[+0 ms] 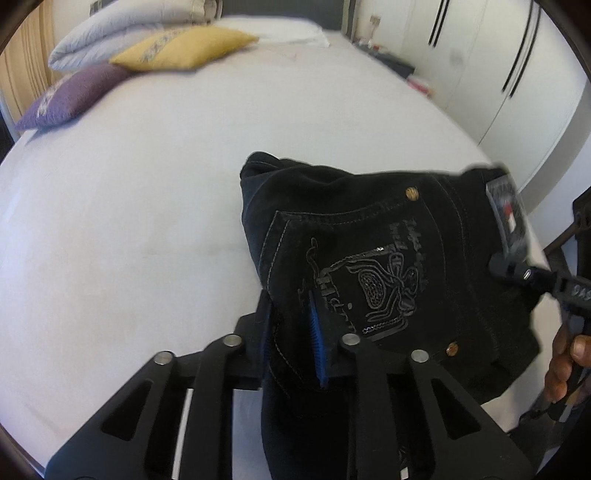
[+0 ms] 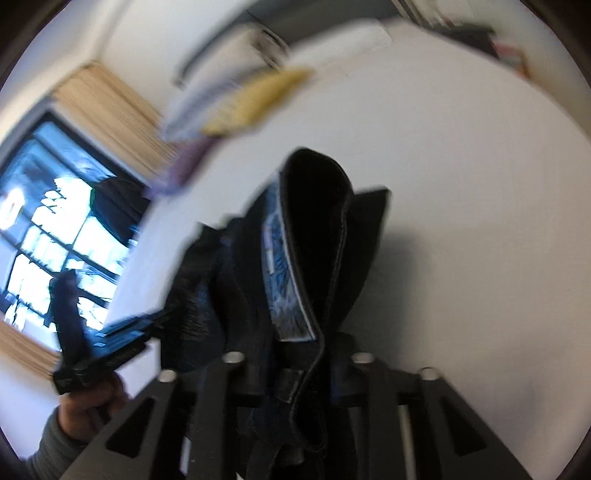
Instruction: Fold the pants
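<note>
Nearest to us, our left gripper is pinching a fold of the black pants at the pocket edge, the blue ribbed pad pressed into the denim. Our right gripper is likewise clamped on cloth: in the right wrist view the waistband, with its pale inner label, rises straight out from between the fingers. In the left wrist view we see that same right gripper at the waistband end, beside the brand patch.

Between the two grippers the pants are already a thick, compact bundle, several layers deep, with the embroidered back pocket facing up. The bundle seems lifted or half lifted above the white bed; whether its far edge touches the sheet we cannot tell, and the right view is blurred by motion.

We judge the folding itself to be mostly done: no loose legs hang out anywhere in view. What looks left is to lay the bundle flat on the bed, let go at both ends, and perhaps square up the edges.

Farther off, a purple cushion, a yellow cushion and a grey folded duvet sit at the head of the bed, well apart from the pants.
</note>
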